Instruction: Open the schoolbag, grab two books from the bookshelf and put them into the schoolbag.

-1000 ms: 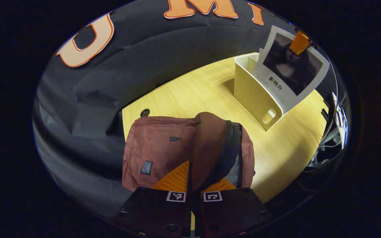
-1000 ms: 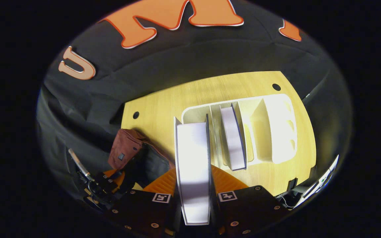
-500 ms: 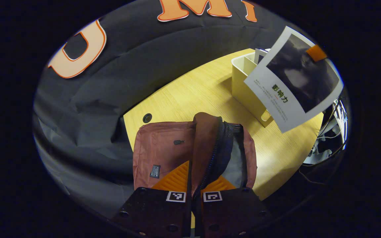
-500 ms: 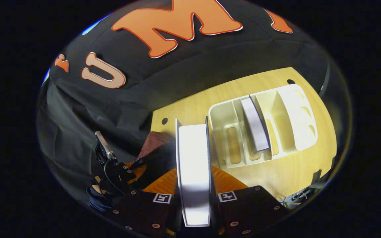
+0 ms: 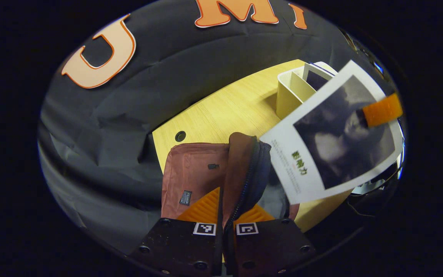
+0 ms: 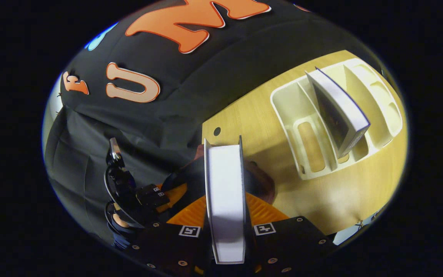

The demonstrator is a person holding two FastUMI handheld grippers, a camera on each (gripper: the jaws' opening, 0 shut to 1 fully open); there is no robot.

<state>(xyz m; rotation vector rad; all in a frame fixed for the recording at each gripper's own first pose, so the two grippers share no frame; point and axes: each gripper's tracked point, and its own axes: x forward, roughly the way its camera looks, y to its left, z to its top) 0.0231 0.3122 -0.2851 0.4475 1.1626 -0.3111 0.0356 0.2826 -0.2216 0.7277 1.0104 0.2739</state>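
Looking across the pale yellow wooden table (image 5: 225, 111), I see it carries everything, with the black cloth wall behind it. On it lies the reddish-brown fabric schoolbag (image 5: 194, 173), its zip undone, and my left gripper (image 5: 223, 209) is pinching the raised flap of that bag between both fingers, holding the opening up. In the right gripper view the left gripper (image 6: 150, 196) sits at the lower left with a hand behind it, touching the dark bag.

Toward the table's right side stands the cream plastic bookshelf with upright dividers (image 6: 310, 130); in the left gripper view its end wall (image 5: 288, 96) shows behind the book. One white-edged book with a dark cover (image 6: 338, 111) leans tilted in a middle slot.

My right gripper (image 6: 225, 215) is clamped on a thick white paperback book (image 6: 225, 200), both fingers pressing its covers, page edge facing the camera. In the left gripper view that book (image 5: 333, 142) hangs tilted just beside the bag's opening, its dark photo cover showing, one finger (image 5: 383, 109) of the right gripper on it.
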